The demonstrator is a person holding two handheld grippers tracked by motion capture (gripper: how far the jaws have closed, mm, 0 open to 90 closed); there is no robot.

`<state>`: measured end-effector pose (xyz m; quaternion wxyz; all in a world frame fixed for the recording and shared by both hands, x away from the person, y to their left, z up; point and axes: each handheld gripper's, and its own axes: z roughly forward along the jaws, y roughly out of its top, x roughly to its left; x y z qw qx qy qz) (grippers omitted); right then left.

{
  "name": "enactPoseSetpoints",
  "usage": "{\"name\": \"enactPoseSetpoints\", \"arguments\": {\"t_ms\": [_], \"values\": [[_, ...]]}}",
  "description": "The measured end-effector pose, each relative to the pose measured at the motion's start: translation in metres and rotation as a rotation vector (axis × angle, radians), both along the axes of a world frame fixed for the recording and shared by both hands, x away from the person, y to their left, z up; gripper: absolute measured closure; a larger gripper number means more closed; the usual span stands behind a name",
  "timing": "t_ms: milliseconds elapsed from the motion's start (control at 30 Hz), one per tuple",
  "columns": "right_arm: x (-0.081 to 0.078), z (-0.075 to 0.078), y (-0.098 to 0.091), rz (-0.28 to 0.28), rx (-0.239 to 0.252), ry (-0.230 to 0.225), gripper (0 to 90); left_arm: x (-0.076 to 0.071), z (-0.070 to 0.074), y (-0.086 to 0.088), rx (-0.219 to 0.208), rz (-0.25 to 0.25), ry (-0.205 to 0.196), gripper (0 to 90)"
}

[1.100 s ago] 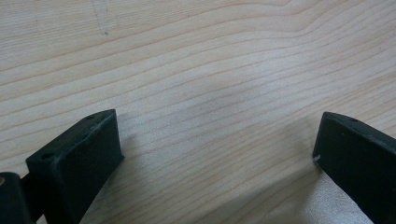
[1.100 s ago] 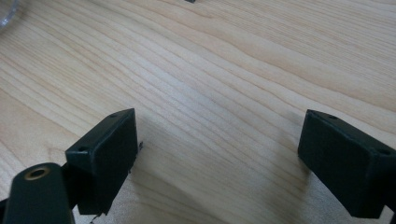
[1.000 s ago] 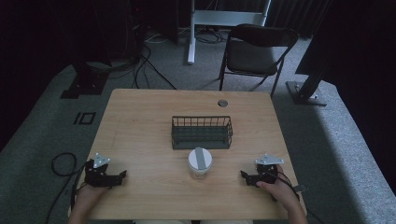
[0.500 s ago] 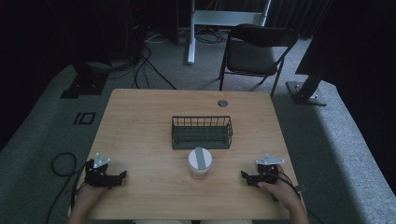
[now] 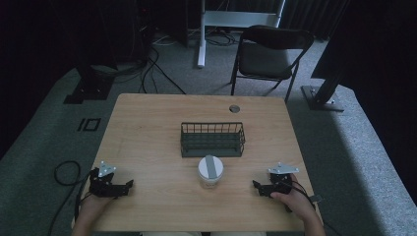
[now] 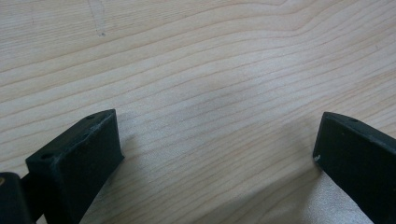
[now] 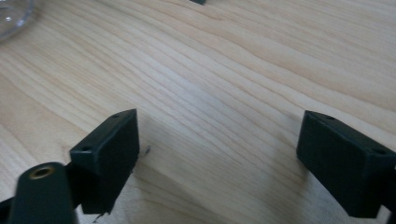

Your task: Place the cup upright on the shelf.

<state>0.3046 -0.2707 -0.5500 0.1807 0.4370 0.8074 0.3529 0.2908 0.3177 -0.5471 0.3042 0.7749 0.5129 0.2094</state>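
A clear jar with a white lid (image 5: 210,171) stands at the table's front middle, just before a dark wire basket (image 5: 212,139). My left gripper (image 5: 129,185) rests on the wood near the front left corner, open, with bare wood between its jaws (image 6: 217,140). My right gripper (image 5: 256,186) lies near the front right, held by a hand, open over bare wood (image 7: 217,140). The jar's glass base (image 7: 11,18) shows at the top left of the right gripper view. Both grippers are well apart from the jar.
The wooden table (image 5: 147,128) has a small round grommet (image 5: 234,108) near its far edge. A folding chair (image 5: 268,54) stands behind the table, and cables (image 5: 64,169) trail on the floor at the left.
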Motion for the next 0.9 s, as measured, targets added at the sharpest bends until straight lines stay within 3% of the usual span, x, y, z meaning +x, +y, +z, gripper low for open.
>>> {"name": "enactPoseSetpoints", "arguments": {"t_ms": [233, 433, 733, 900], "values": [[0.001, 0.009, 0.005, 0.009, 0.032, -0.021, 13.3, 0.000, 0.000, 0.000, 0.001, 0.000, 0.001, 1.2], [0.002, 0.010, 0.011, 0.001, 0.022, -0.016, 13.2, 0.000, 0.000, 0.000, 0.001, 0.000, 0.001, 1.2], [0.001, 0.011, 0.018, 0.054, 0.071, -0.023, 13.1, 0.000, 0.000, 0.000, 0.001, 0.000, 0.001, 1.2], [0.000, 0.012, 0.026, 0.090, 0.072, -0.021, 13.1, 0.000, 0.000, 0.000, 0.001, 0.000, 0.001, 1.2]]}}
